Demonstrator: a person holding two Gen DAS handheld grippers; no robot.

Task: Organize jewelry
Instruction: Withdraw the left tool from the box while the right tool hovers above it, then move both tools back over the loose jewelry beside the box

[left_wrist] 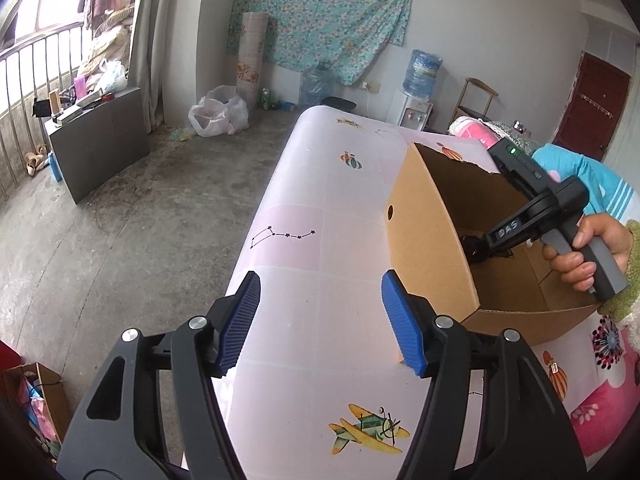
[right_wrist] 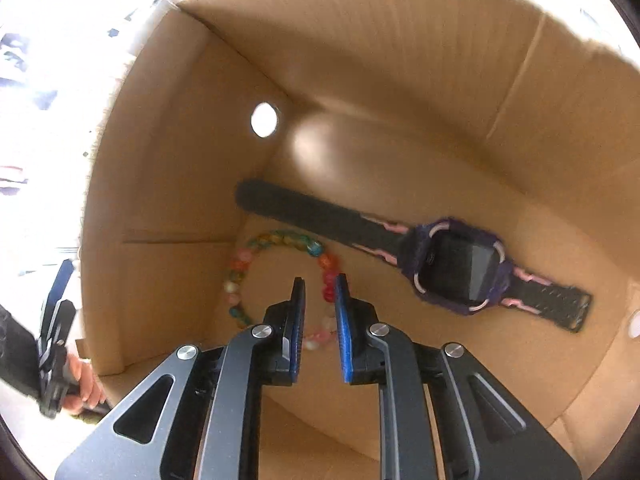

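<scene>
An open cardboard box (left_wrist: pixel 432 240) stands on the table with the pink patterned cover (left_wrist: pixel 304 184). On the box floor lie a colourful bead bracelet (right_wrist: pixel 280 238) and a dark purple smartwatch with a black strap (right_wrist: pixel 460 268). My right gripper (right_wrist: pixel 320 280) points down into the box, just above the bracelet. Its jaws stand a narrow gap apart and pinch nothing. A hand (left_wrist: pixel 600 240) holds its grip above the box. To the left of the box, my left gripper (left_wrist: pixel 320 280) hangs over bare tabletop, wide open, with nothing between its blue pads.
The table's left edge drops to a concrete floor. A dark cabinet (left_wrist: pixel 104 140) and plastic bags (left_wrist: pixel 218 114) stand at the far left. A water dispenser (left_wrist: pixel 420 76) is behind the table. Pink flowered bedding (left_wrist: pixel 600 400) lies to the right of the box.
</scene>
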